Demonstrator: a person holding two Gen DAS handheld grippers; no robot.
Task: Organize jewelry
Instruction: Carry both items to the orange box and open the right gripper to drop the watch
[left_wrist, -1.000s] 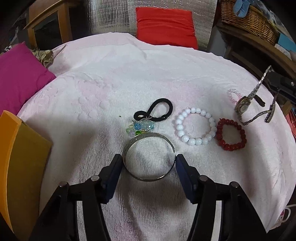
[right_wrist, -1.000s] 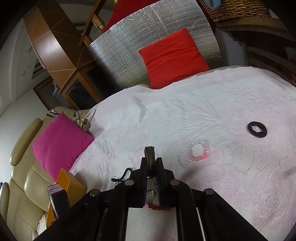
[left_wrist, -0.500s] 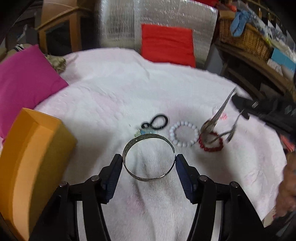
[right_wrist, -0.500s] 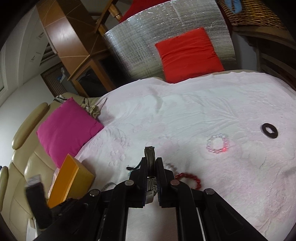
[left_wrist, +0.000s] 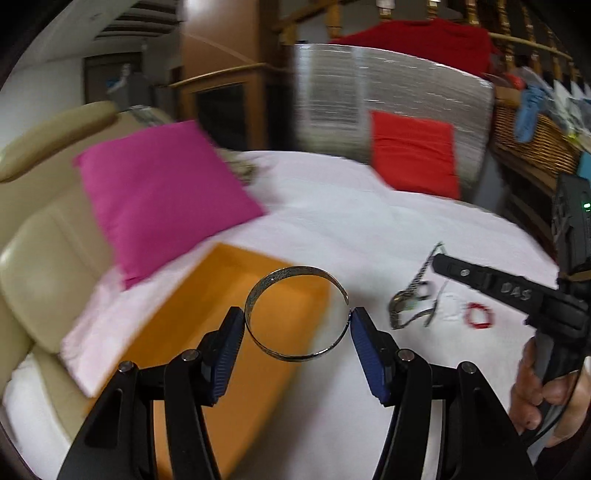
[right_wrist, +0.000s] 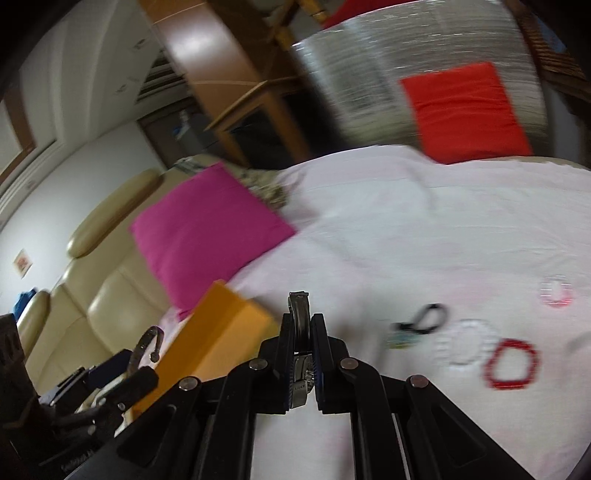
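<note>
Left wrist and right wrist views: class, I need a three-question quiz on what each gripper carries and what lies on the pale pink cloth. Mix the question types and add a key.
1. True or false: the left gripper holds the open silver metal bangle between its blue pads.
2. What is the right gripper shut on? A. the silver metal wristwatch B. the red bead bracelet C. the black figure-eight hair tie
3. Fill in: in the left wrist view, the bangle hangs in front of the open ______ box.

Key: 1 true; 2 A; 3 orange.
</note>
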